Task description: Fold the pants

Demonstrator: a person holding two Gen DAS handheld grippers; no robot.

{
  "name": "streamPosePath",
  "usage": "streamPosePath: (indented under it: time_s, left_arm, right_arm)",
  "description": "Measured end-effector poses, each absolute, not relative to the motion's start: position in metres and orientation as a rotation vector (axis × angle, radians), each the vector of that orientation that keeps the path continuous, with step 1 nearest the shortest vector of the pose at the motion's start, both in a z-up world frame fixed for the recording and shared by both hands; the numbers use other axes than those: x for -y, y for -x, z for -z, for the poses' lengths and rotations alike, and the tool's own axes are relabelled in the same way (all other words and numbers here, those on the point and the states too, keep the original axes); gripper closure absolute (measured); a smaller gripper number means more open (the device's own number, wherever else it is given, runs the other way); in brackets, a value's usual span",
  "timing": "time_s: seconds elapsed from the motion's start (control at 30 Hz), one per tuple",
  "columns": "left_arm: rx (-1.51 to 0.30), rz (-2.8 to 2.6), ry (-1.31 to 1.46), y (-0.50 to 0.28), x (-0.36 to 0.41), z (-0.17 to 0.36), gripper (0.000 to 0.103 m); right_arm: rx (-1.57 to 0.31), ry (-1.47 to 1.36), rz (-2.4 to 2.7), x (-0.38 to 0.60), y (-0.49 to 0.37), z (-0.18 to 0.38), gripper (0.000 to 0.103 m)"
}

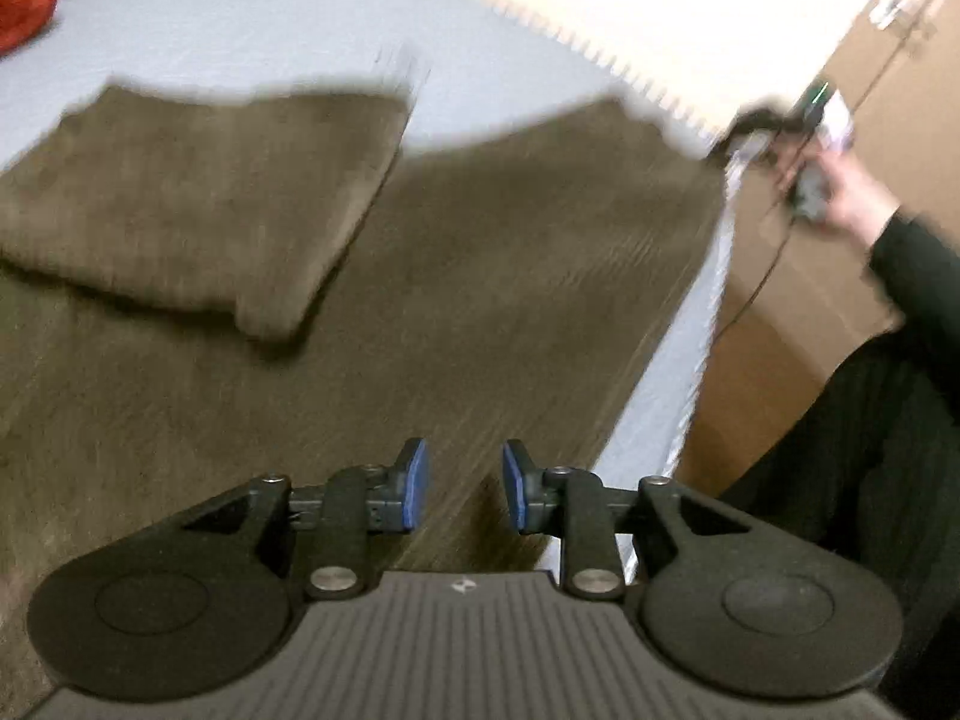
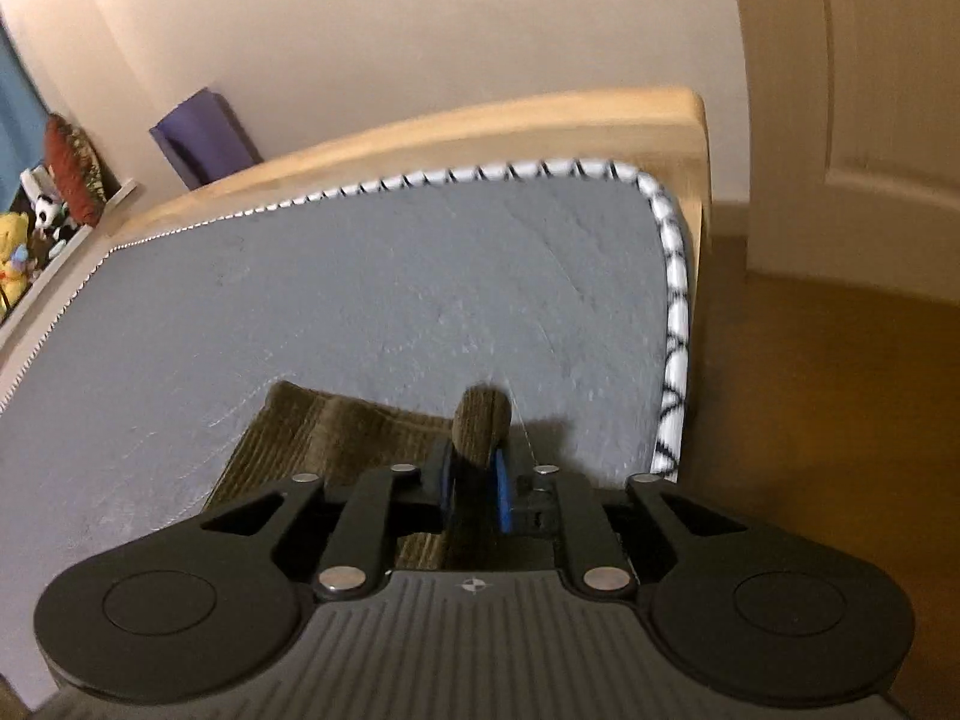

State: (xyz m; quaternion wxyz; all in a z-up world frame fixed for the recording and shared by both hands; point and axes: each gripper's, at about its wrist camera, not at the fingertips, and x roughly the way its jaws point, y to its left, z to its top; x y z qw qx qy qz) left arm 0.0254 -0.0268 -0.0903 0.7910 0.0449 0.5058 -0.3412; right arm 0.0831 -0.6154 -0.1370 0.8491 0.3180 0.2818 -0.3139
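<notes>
fabric: brown corduroy pants [image 1: 480, 276], probably soft, floppy, a bit heavy
right gripper [image 2: 474, 480]: pinching a bunched pants edge
left gripper [image 1: 465, 483]: jaws apart, empty, over cloth
grab spot: I'd take the edge just ahead

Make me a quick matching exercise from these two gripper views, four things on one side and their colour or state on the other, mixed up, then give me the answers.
Column one:
1. left gripper
2. right gripper
3. pants
4. mattress

Column two:
A. grey, with a black-and-white patterned edge
B. shut on a bunch of fabric
C. brown corduroy, one part folded over
D. open, holding nothing

Pairs: 1-D, 2-B, 3-C, 4-A
</notes>
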Motion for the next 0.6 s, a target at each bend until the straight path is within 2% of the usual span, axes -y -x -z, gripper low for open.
streamPosePath:
  time_s: [0.03,0.1,0.2,0.3,0.5,0.53,0.6]
  left_arm:
    - [-1.137,0.719,-0.151,-0.023,0.032,0.102,0.074]
    - [-1.120,0.725,-0.237,-0.016,0.039,0.108,0.074]
    - [-1.059,0.724,-0.163,-0.020,0.028,0.089,0.073]
    - [-0.987,0.675,-0.093,-0.028,0.010,0.072,0.070]
    - [-0.951,0.445,0.028,-0.052,-0.034,0.059,0.070]
    - [-0.955,0.398,0.045,-0.057,-0.044,0.058,0.070]
    - [-0.959,0.303,0.057,-0.062,-0.068,0.055,0.070]
  right_arm:
    - [-0.592,-0.641,0.675,0.613,-0.084,0.135,0.080]
    - [-0.630,-0.611,0.714,0.612,-0.084,0.137,0.080]
    - [-0.709,-0.658,0.850,0.622,-0.078,0.146,0.080]
    - [-0.626,-0.716,0.873,0.628,-0.064,0.142,0.080]
    - [-0.523,-0.623,0.732,0.592,-0.064,0.115,0.079]
    - [-0.530,-0.631,0.677,0.582,-0.066,0.114,0.078]
    - [-0.552,-0.629,0.541,0.563,-0.076,0.109,0.067]
